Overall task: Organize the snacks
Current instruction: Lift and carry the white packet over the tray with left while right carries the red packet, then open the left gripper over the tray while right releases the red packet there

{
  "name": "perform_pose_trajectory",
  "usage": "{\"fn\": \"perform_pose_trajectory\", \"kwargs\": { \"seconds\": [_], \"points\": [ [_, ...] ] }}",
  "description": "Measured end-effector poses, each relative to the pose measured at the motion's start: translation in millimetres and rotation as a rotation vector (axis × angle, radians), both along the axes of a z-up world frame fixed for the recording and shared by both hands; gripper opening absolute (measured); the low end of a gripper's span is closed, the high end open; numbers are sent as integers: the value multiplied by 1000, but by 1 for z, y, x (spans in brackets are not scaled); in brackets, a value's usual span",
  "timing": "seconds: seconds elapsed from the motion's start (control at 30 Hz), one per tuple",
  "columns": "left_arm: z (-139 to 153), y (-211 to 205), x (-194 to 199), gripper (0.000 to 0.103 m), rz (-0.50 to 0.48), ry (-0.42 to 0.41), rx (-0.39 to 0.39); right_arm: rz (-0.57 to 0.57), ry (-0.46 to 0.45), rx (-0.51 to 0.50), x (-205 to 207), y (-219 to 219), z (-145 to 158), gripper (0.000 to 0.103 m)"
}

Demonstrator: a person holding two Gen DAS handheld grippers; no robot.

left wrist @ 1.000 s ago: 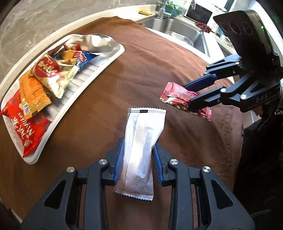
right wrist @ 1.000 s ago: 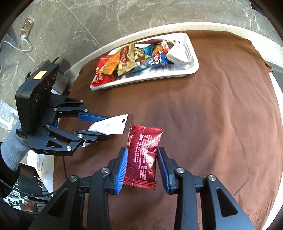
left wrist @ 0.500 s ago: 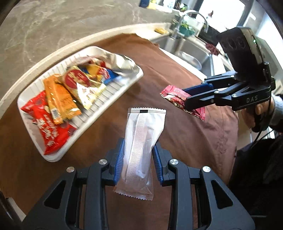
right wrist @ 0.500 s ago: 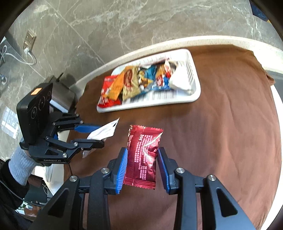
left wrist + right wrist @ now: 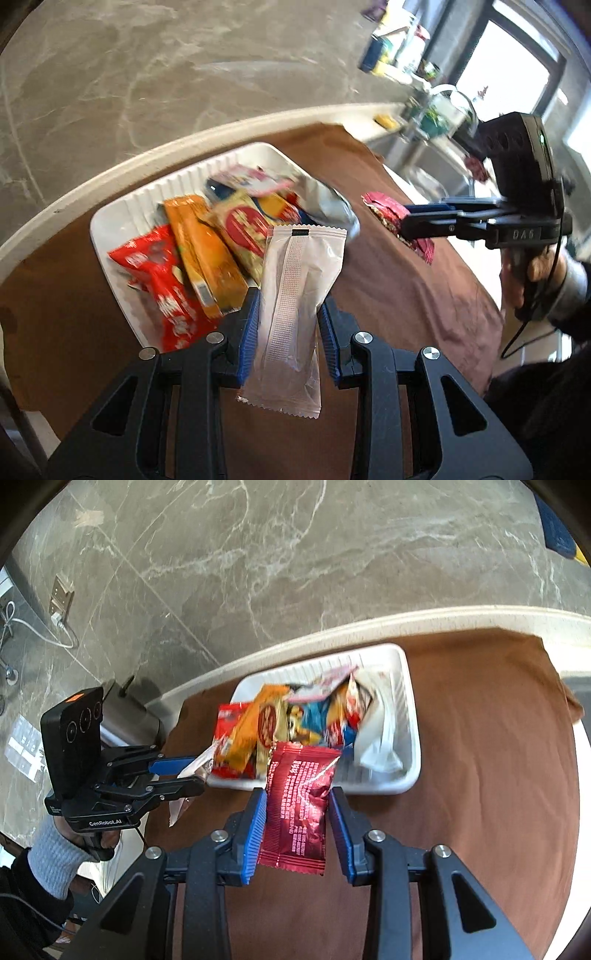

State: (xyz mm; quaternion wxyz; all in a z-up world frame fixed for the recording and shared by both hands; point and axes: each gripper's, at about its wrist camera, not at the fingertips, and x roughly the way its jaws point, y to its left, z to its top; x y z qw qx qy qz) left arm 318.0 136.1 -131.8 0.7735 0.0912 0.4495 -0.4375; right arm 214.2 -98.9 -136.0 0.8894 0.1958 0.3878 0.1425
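My left gripper (image 5: 288,325) is shut on a white snack packet (image 5: 295,314) and holds it in the air just short of the white tray (image 5: 122,210). My right gripper (image 5: 297,819) is shut on a dark red snack packet (image 5: 299,808) and holds it above the tray's (image 5: 406,775) near edge. The tray holds several snack packs: a red one (image 5: 159,273), an orange one (image 5: 203,251), a gold-and-red one (image 5: 243,225) and a silver one (image 5: 325,203). The right gripper with the red packet (image 5: 391,218) shows in the left wrist view; the left gripper (image 5: 177,775) shows in the right wrist view.
A brown cloth (image 5: 498,775) covers the counter under the tray. A sink and tap (image 5: 439,155) lie beyond the cloth, with bottles behind them. A marble wall (image 5: 295,572) backs the counter. A wall socket with a cable (image 5: 61,605) is at the left.
Both grippers have risen and moved toward the tray, each keeping its packet. The tray now fills the middle of both views.
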Motion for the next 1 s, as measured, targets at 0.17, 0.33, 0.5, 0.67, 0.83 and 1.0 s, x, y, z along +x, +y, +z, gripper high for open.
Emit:
{"fn": "perform_pose_trajectory", "kwargs": {
  "seconds": [0.17,0.33,0.5,0.67,0.83,1.0],
  "points": [
    [4,-2,21,29,54,-4,-17,-7,-12,10,22,-4,3,38],
    [-1,-4,43,28,116,15,-32,-17,-18,11,44,-8,3,38],
    [-8,-4,61,28,186,47,-65,-36,-19,19,65,-15,0,38],
    [-15,-4,75,29,231,58,-66,-56,-6,33,80,-23,-9,38],
    [-21,-7,86,29,274,56,-60,-64,5,30,91,-26,-15,38],
    [-25,-13,89,30,291,35,-30,-68,34,6,101,-24,-20,40]
  ]
}}
